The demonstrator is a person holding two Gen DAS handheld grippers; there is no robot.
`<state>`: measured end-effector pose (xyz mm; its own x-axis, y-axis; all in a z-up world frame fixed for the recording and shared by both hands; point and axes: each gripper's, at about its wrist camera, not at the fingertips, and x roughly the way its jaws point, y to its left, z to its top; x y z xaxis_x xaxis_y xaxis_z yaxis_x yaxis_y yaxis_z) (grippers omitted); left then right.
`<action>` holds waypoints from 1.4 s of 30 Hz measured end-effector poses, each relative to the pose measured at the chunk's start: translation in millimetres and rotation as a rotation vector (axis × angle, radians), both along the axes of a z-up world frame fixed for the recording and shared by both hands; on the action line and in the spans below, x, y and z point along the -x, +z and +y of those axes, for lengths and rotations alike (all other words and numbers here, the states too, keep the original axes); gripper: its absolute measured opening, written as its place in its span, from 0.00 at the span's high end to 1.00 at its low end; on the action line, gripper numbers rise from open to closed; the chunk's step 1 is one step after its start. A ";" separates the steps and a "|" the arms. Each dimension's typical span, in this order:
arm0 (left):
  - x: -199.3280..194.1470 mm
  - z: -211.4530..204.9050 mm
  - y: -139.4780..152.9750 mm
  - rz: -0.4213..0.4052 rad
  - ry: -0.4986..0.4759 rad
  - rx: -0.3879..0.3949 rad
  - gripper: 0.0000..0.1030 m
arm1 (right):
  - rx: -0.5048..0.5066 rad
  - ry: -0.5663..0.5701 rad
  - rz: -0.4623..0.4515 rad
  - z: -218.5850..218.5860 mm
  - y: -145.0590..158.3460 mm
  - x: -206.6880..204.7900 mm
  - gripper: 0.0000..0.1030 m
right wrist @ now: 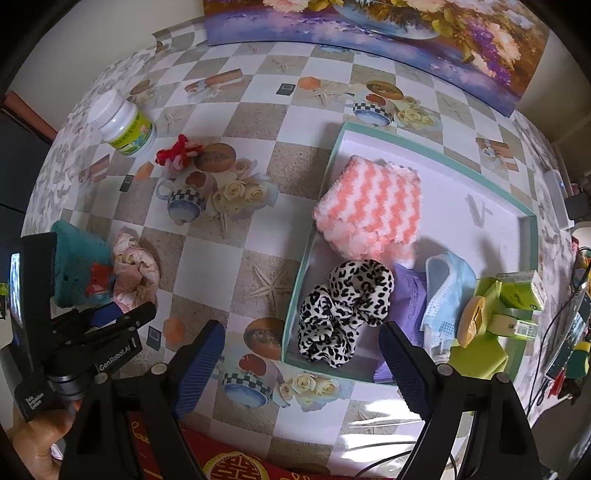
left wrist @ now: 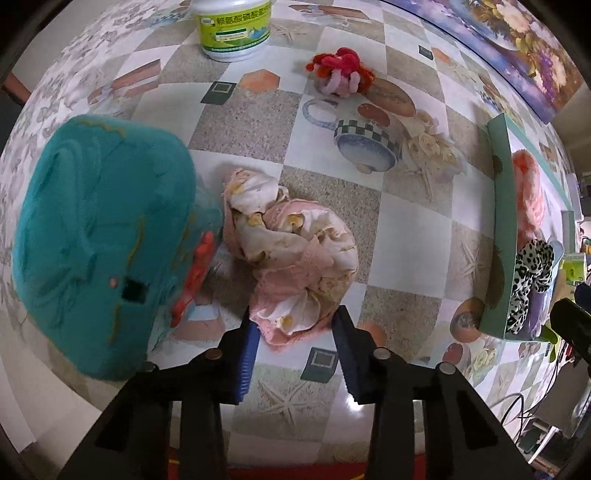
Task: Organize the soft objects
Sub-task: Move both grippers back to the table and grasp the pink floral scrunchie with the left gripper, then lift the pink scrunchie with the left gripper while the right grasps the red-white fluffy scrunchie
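A crumpled pink floral scrunchie [left wrist: 291,254] lies on the table beside a teal plush toy [left wrist: 99,240]. My left gripper [left wrist: 295,325] is open, its blue-padded jaws on either side of the scrunchie's near end. It also shows in the right wrist view [right wrist: 122,314], next to the scrunchie [right wrist: 135,273] and the plush [right wrist: 77,266]. My right gripper [right wrist: 303,339] is open and empty, just above the near edge of a teal-rimmed white box [right wrist: 480,177]. The box holds a leopard scrunchie [right wrist: 343,306], a pink-white fuzzy cloth [right wrist: 369,206], a purple cloth [right wrist: 410,295] and a blue face mask [right wrist: 443,291].
A red and pink pipe-cleaner toy [left wrist: 341,72] and a white jar with a green label [left wrist: 234,27] stand farther back on the patterned tablecloth. Green items [right wrist: 513,299] sit in the box's right end. A floral painting [right wrist: 369,29] leans at the back.
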<state>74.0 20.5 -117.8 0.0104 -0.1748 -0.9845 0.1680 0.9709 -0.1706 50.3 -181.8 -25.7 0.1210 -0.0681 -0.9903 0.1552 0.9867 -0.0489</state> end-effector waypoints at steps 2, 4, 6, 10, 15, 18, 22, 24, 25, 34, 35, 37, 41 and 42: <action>-3.3 -0.9 0.0 -0.010 -0.008 0.002 0.70 | -0.002 -0.001 0.000 -0.2 -0.7 -3.0 0.15; -8.7 -0.3 0.5 -0.010 -0.015 0.009 0.78 | -0.002 0.001 0.002 -0.5 -1.6 -6.3 0.15; -14.9 -4.0 2.2 -0.009 -0.019 0.013 0.84 | -0.002 0.002 0.004 -1.0 -2.2 -9.6 0.15; -21.7 -10.5 5.2 -0.026 -0.039 0.012 0.88 | 0.001 0.001 0.006 -3.0 -1.5 -16.7 0.15; -37.0 -15.7 12.8 -0.028 -0.040 0.040 0.91 | -0.001 -0.008 -0.004 -5.7 2.1 -30.0 0.15; -45.5 -15.6 22.9 -0.048 -0.046 0.062 0.92 | -0.006 -0.012 -0.013 -7.2 4.9 -40.2 0.15; -62.8 -9.8 41.3 -0.082 -0.038 0.093 0.93 | -0.007 -0.019 -0.019 -8.0 6.5 -55.2 0.15; -70.4 -5.6 49.3 -0.096 -0.026 0.109 0.93 | -0.015 -0.021 -0.024 -7.0 6.4 -62.5 0.15; -74.8 -2.5 52.7 -0.105 -0.020 0.113 0.93 | -0.020 -0.020 -0.027 -5.5 5.8 -67.0 0.15; -106.7 27.5 66.4 -0.143 0.021 0.134 0.93 | -0.066 0.032 -0.021 34.4 -20.0 -107.0 0.15; -109.7 31.2 65.4 -0.142 0.027 0.135 0.93 | -0.071 0.044 -0.017 41.7 -24.9 -113.5 0.15; -113.8 37.7 63.8 -0.143 0.038 0.137 0.93 | -0.076 0.064 -0.009 53.9 -33.5 -124.2 0.15; -122.8 46.7 55.0 -0.146 0.053 0.141 0.93 | -0.083 0.106 0.000 78.2 -51.7 -144.9 0.15; -124.2 51.2 55.1 -0.145 0.057 0.145 0.93 | -0.084 0.113 0.005 83.1 -56.8 -149.5 0.15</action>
<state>198.2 71.7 -62.7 0.1640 -0.3092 -0.9367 0.1469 0.9467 -0.2868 199.8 -98.7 -82.5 0.1185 0.0284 -0.9925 0.0430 0.9985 0.0337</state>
